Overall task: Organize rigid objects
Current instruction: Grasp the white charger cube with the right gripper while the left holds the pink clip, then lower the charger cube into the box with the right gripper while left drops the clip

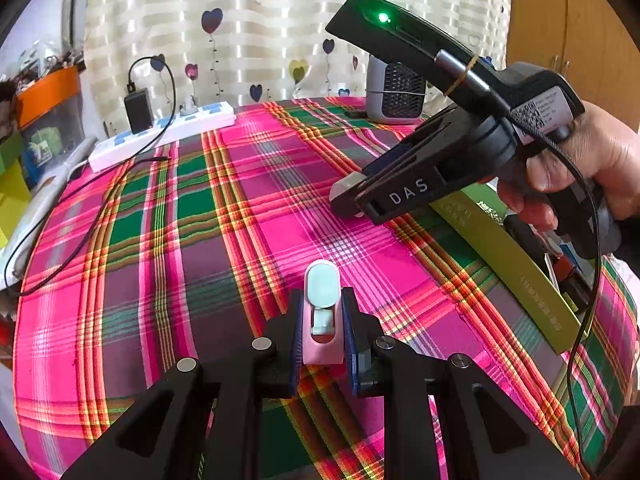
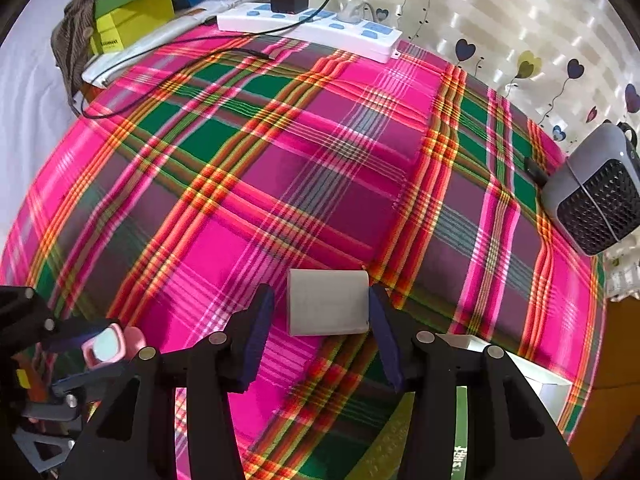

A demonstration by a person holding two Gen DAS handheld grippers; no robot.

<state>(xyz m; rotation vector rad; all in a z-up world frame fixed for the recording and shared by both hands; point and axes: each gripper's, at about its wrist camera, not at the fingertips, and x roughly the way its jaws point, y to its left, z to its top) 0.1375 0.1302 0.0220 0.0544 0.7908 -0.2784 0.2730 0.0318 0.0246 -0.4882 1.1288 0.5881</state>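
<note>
My left gripper (image 1: 322, 320) is shut on a small pink object with a pale green cap (image 1: 322, 304), held just above the plaid cloth (image 1: 200, 240); it also shows in the right wrist view (image 2: 110, 346). My right gripper (image 2: 320, 312) has its jaws wide apart around a grey-white block (image 2: 328, 302); the right pad touches it, the left pad stands off. In the left wrist view the right gripper (image 1: 352, 200) is low over the cloth with the grey block (image 1: 346, 188) at its tip.
A white power strip (image 1: 160, 132) with a black adapter (image 1: 138, 110) and cable lies at the back left. A grey mini heater (image 1: 394, 94) stands at the back. An olive-green box (image 1: 508, 264) holding items sits at the right. Yellow-green boxes (image 2: 128, 20) are off the table's left.
</note>
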